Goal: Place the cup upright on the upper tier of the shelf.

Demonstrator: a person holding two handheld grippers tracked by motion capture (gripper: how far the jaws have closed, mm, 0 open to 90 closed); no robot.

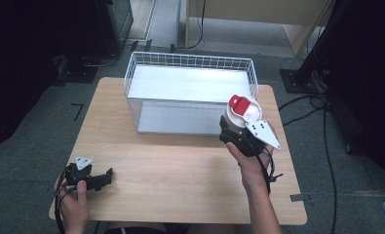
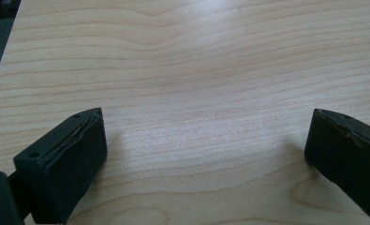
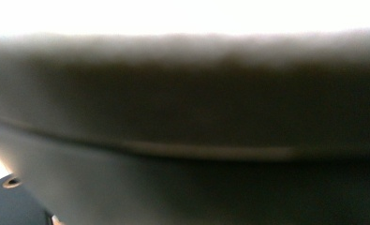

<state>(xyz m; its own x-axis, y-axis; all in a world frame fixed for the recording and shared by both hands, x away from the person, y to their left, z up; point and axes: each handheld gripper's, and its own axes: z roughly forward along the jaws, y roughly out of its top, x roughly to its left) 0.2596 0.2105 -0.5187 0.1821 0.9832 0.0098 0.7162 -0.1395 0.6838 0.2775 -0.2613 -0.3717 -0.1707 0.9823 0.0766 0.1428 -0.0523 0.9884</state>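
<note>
White container with red lid (image 1: 242, 108) held in right tongs (image 1: 236, 127), right of centre, beside wire basket (image 1: 190, 61) rim (carry step, judged). Left tongs (image 1: 102, 178) rested wide on desk (image 1: 180, 170), lower left. Next: lift over rim required.

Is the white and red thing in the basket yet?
Not yet. The right gripper holds the white container with the red lid up by the wire basket, whose near corner it overlaps. The left gripper rests open on the table. Putting it in looks left.
</note>
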